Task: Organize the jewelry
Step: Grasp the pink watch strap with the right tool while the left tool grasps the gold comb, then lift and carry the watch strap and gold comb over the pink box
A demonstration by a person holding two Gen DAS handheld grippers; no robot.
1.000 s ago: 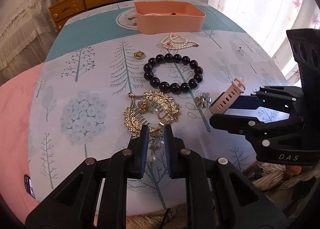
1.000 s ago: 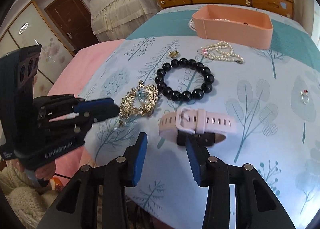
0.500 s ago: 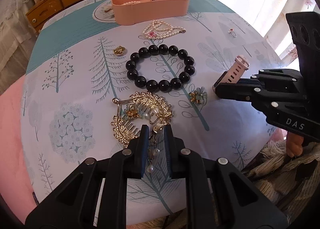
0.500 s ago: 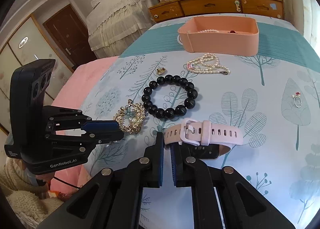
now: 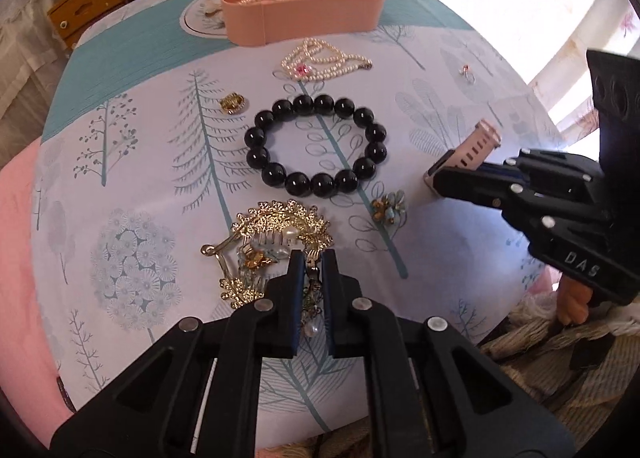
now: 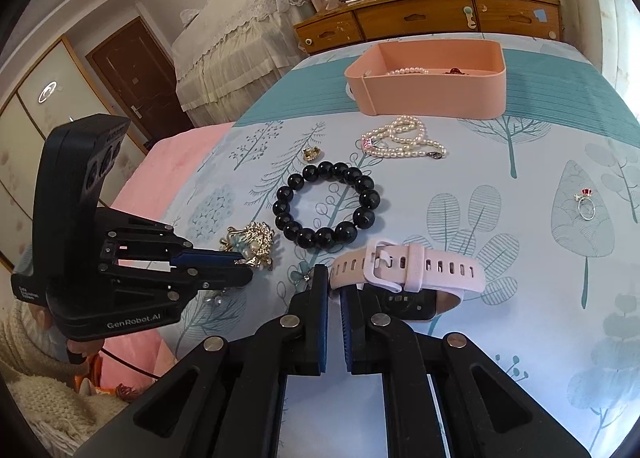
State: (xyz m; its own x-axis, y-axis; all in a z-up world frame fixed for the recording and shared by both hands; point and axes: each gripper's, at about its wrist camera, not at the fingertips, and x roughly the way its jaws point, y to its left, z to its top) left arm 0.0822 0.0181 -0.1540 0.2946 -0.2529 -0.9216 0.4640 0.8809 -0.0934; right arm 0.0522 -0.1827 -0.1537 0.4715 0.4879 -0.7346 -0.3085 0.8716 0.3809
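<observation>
My left gripper [image 5: 311,258] is shut on the dangling end of a gold hair comb [image 5: 276,232] and holds it just above the cloth; it also shows in the right wrist view [image 6: 256,246]. My right gripper [image 6: 334,278] is shut on the strap of a pink watch [image 6: 408,270], lifted off the cloth; the watch also shows in the left wrist view [image 5: 476,146]. A black bead bracelet [image 5: 316,144], a pearl necklace [image 5: 324,62], a gold ring [image 5: 233,102], a silver ring [image 5: 467,72] and a small flower brooch [image 5: 390,208] lie on the cloth. A pink box [image 5: 300,2] at the far end holds pearls.
The tree-print cloth [image 5: 140,178] covers a bed, with a pink blanket [image 5: 16,258] at the left edge. A wooden dresser [image 6: 428,18] stands beyond the box. A person's knitted sleeve [image 6: 48,398] is at the near edge.
My right gripper closed on the pink watch strap and lifted it. My left gripper stayed shut on the gold comb and raised it a little; both views have pulled back and up.
</observation>
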